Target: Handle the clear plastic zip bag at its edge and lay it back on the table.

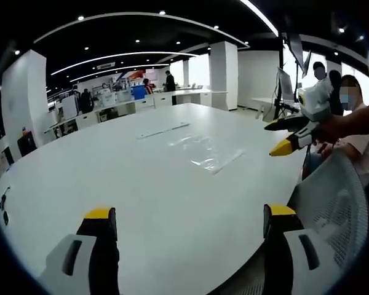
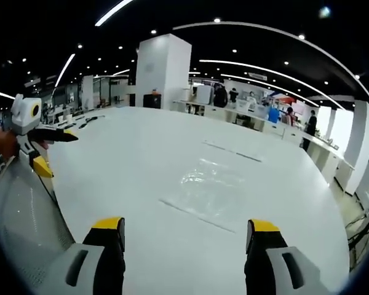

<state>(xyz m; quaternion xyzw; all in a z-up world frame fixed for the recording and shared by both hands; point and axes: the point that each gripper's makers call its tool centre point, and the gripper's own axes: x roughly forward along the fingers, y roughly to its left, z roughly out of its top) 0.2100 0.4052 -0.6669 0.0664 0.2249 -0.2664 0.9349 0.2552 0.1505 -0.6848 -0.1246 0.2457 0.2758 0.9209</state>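
Clear plastic zip bag [image 1: 204,153] [image 2: 214,184] flat on white counter [image 1: 141,184] [image 2: 141,160]. Left gripper [image 1: 187,224] [image 2: 52,150], right gripper [image 2: 184,236] [image 1: 281,136]: jaws released, empty, apart from bag.

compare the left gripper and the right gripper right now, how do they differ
Little separates them. The left gripper sits at the table's near edge, with the zip bag ahead and slightly to its right; the right gripper faces the bag more squarely. Shared: both have yellow-tipped jaws wide apart, holding nothing, clear of the bag.
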